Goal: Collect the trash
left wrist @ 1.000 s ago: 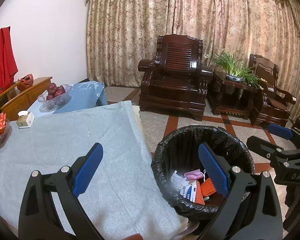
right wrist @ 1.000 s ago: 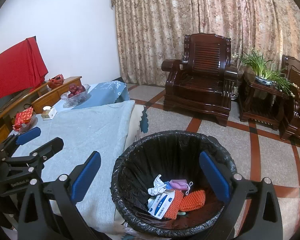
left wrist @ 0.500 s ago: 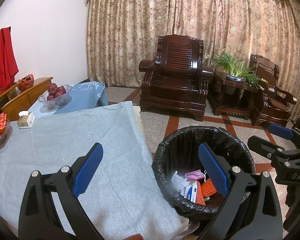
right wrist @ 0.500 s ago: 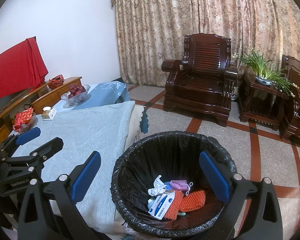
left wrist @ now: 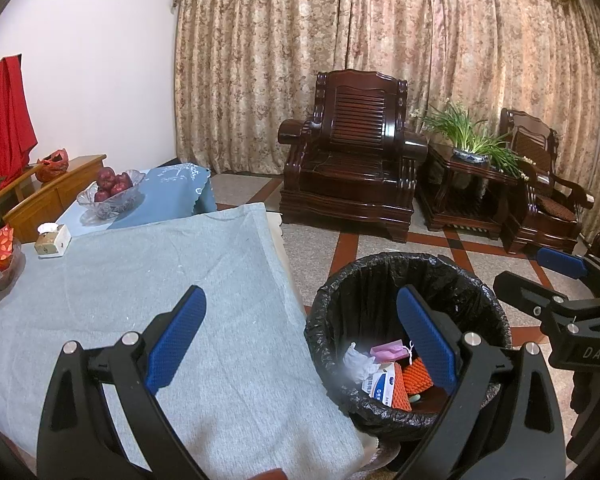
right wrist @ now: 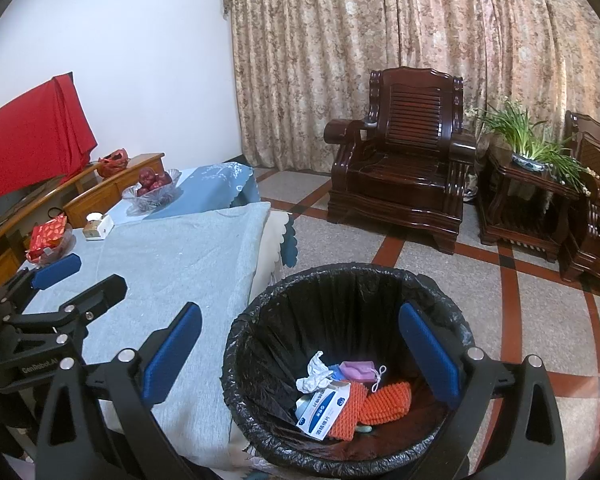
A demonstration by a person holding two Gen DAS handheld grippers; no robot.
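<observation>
Left tongs (left wrist: 300, 340): spread wide, nothing held; hang over the near right edge of the surface (left wrist: 120, 280).
Right tongs (right wrist: 300, 348): spread wide, nothing held; hang above the bin (right wrist: 260, 344).
Bin: black-lined, on the floor just right of the surface.
Trash in bin: crumpled tissue (right wrist: 314, 372), pink pouch (right wrist: 358, 370), white-and-blue box (right wrist: 324, 406), orange mesh pieces (right wrist: 386, 400), all at the bottom.
Surface: covered by a grey cloth (left wrist: 220, 360).
Far left of surface: red packet (right wrist: 46, 236), small white box (right wrist: 98, 226).
Farther: glass bowl of apples (right wrist: 152, 188) on a blue cloth (right wrist: 216, 188).
Far: dark wooden armchair (right wrist: 408, 176), potted plant (right wrist: 528, 140), curtains (right wrist: 380, 40).
</observation>
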